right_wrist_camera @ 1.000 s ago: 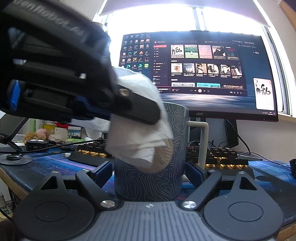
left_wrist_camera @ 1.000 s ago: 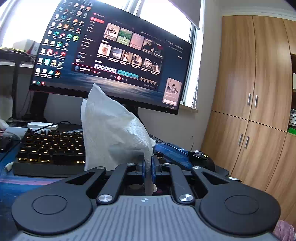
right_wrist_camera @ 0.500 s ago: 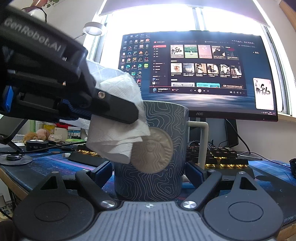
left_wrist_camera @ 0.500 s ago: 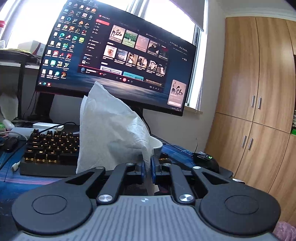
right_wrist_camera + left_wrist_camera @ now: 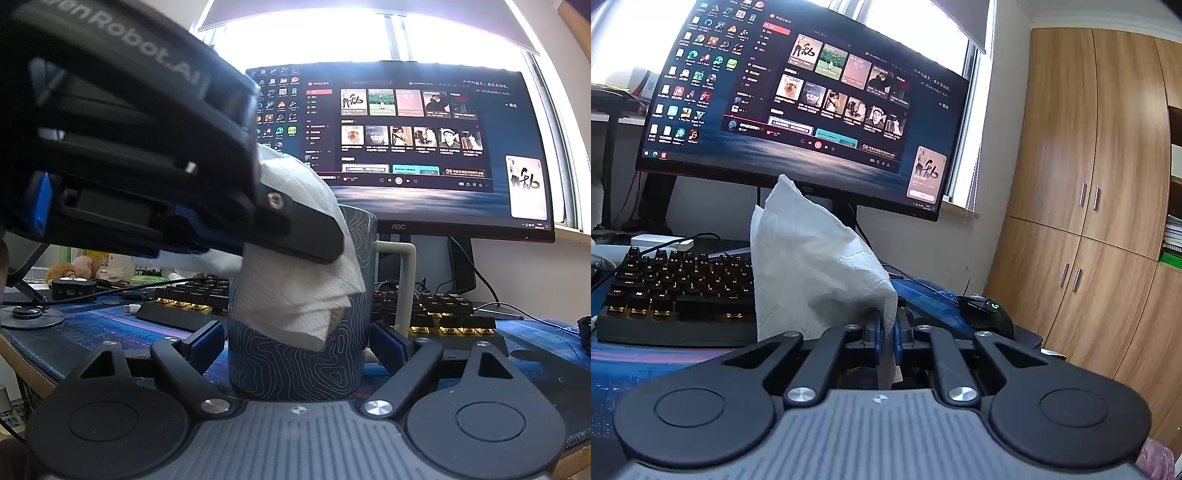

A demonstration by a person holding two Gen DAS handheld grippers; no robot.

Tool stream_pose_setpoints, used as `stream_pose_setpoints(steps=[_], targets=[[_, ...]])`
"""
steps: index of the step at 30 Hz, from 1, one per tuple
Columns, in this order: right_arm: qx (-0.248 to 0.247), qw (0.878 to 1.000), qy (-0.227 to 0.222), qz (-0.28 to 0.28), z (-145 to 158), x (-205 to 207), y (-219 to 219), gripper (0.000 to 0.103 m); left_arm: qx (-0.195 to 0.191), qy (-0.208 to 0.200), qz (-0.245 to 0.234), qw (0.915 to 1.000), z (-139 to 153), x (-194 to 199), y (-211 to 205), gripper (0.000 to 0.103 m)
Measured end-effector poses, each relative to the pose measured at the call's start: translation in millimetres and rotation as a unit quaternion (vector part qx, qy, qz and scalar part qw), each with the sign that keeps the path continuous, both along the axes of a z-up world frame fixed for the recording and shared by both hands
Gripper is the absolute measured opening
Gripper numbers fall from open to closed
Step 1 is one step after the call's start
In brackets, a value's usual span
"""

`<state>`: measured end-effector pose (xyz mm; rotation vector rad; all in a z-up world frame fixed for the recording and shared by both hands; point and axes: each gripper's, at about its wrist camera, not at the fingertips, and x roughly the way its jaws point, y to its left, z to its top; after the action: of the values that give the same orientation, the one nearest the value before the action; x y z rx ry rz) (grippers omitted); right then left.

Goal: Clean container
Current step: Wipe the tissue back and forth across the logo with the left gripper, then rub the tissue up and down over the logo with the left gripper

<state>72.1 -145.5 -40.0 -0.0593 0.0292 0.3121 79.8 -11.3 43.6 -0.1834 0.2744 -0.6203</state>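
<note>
step in hand: wiping the outside wall of the mug (image 5: pixel 295 354). landmark = mug, standing upright on the blue desk mat (image 5: pixel 96 328), in front of the keyboard (image 5: pixel 436 314) and the monitor (image 5: pixel 406 147), handle to its right in the right wrist view.

right gripper (image 5: pixel 297 341): blue pads set one on each side of the mug's lower body, jaws wide. whether the pads actually press the wall i cannot tell, since a thin gap may show at each side; judged to be steadying the mug.

left gripper (image 5: pixel 886 328): jaws closed on a folded white paper towel (image 5: pixel 812 273). in the right wrist view the towel hangs against the mug's near wall, just below the rim, half covering a round tan emblem.

next move, judged: drag the towel across or around the wall with steady pressure while the other side keeps the mug from sliding; interior looks not yet reached.

readable writing: "aoc" on the monitor bezel behind the mug; "...enrobot.ai" on the left gripper body; "tm" beside the emblem. screen text too small.
</note>
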Motion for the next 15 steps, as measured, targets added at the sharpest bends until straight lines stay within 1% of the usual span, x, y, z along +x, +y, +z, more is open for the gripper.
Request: stream_pose_setpoints(steps=[4,12,15], targets=[[0.001,1.000,0.000,0.000,1,1,0,0.088,0.006,-0.004,0.007,1.0000,3,-4,4,0.010],[0.004,1.000,-0.001,0.001,2,3,-1,0.088,-0.001,0.000,0.028,0.9996,4,-7,18,0.010],[0.004,1.000,-0.001,0.001,2,3,-1,0.088,0.003,-0.001,0.035,0.9994,4,-6,21,0.010]])
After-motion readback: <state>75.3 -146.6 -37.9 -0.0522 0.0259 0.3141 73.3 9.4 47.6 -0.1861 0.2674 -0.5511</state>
